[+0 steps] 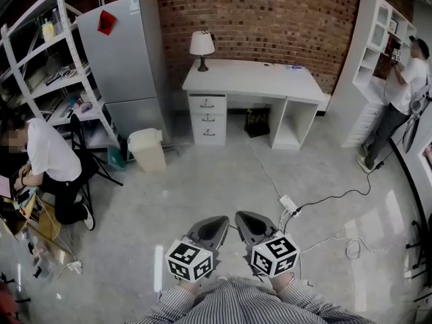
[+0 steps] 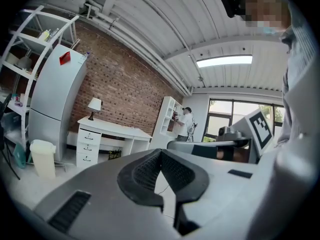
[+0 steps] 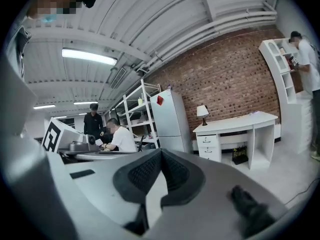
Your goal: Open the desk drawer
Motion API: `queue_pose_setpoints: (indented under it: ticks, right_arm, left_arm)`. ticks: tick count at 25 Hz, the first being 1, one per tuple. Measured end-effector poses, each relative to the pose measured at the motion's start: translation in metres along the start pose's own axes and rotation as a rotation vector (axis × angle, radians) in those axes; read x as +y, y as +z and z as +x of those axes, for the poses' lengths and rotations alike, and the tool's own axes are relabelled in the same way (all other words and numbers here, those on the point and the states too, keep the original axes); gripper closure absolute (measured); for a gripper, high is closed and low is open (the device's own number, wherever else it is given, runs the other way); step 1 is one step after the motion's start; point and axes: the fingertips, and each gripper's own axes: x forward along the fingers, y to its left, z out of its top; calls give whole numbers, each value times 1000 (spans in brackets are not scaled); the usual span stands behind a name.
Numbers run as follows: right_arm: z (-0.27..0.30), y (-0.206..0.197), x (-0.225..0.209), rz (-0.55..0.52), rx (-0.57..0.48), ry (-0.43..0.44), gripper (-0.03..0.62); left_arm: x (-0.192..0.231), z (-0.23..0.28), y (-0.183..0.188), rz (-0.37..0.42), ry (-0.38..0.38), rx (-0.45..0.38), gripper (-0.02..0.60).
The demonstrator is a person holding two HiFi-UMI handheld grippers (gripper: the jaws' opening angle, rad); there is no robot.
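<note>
The desk [image 1: 253,76] stood well ahead across the floor [image 1: 202,181], with its drawers [image 1: 208,117] at the left end, fronts facing the operator. The left gripper [image 1: 217,223], more nearly in line with them, and the right gripper [image 1: 246,219] were both clenched, empty.

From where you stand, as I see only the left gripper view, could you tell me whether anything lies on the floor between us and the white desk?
Observer: Yes, a white power strip with black and white cables lies on the grey floor, a little right of our line towards the white desk.
Operator: Thank you. Is the right gripper carrying anything?
Observer: No, its tongs are shut with nothing between them.
</note>
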Motion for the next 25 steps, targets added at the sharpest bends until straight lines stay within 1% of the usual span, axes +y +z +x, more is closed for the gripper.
queue_pose_setpoints:
  ticks: [2, 4, 9, 13, 17, 20, 22, 25]
  right_arm:
    - [6, -5, 1, -13, 19, 0, 579]
    - [11, -8, 4, -18, 31, 0, 579]
    - [25, -12, 3, 8, 42, -13, 579]
    - [39, -11, -3, 16, 52, -28, 579]
    - [59, -9, -15, 32, 54, -28, 579]
    - [80, -12, -23, 37, 71, -2, 579]
    - [98, -9, -36, 31, 72, 10, 579]
    - [129, 7, -65, 27, 59, 21, 579]
  left_arm:
    - [7, -1, -2, 5, 7, 2, 574]
    - [12, 0, -3, 2, -2, 7, 574]
    - [28, 0, -1, -53, -32, 9, 574]
    - [42, 6, 3, -64, -39, 8, 574]
    - [58, 18, 4, -52, -25, 17, 574]
    - [77, 32, 4, -71, -7, 19, 574]
    - [93, 46, 7, -67, 3, 23, 574]
    - [118, 76, 18, -59, 3, 22, 574]
